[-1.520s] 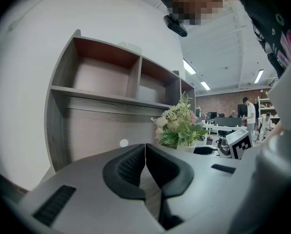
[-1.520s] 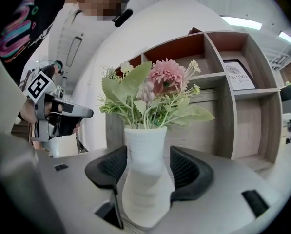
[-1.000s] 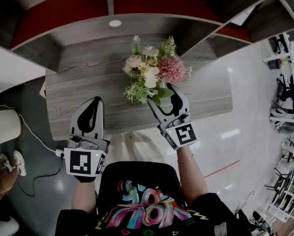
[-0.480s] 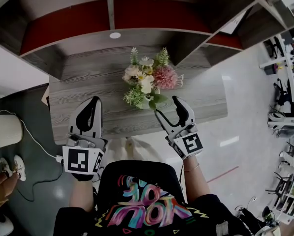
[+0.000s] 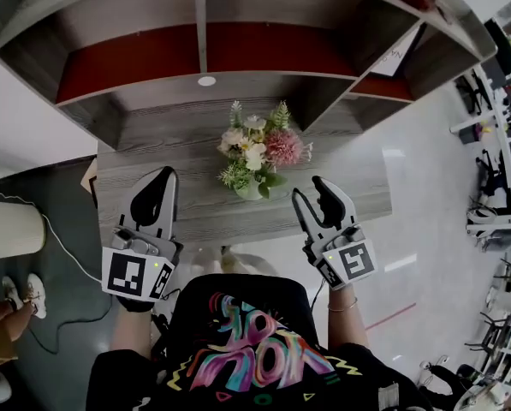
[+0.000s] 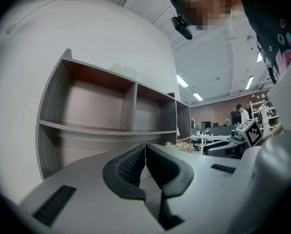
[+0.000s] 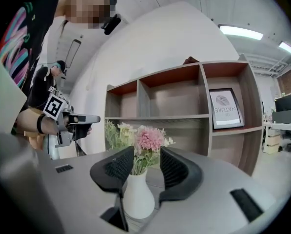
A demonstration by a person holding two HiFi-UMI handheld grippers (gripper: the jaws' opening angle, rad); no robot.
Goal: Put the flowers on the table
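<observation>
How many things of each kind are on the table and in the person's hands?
White vase: 1
Bunch of flowers: 1
Grippers: 2 (left gripper shut and empty; right gripper with its jaws closing, nothing between them, back from the vase)
Total: 4

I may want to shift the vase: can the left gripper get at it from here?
Probably yes: only bare table lies between the left gripper and the vase. The jaws are shut, so they'd need opening first.
</observation>
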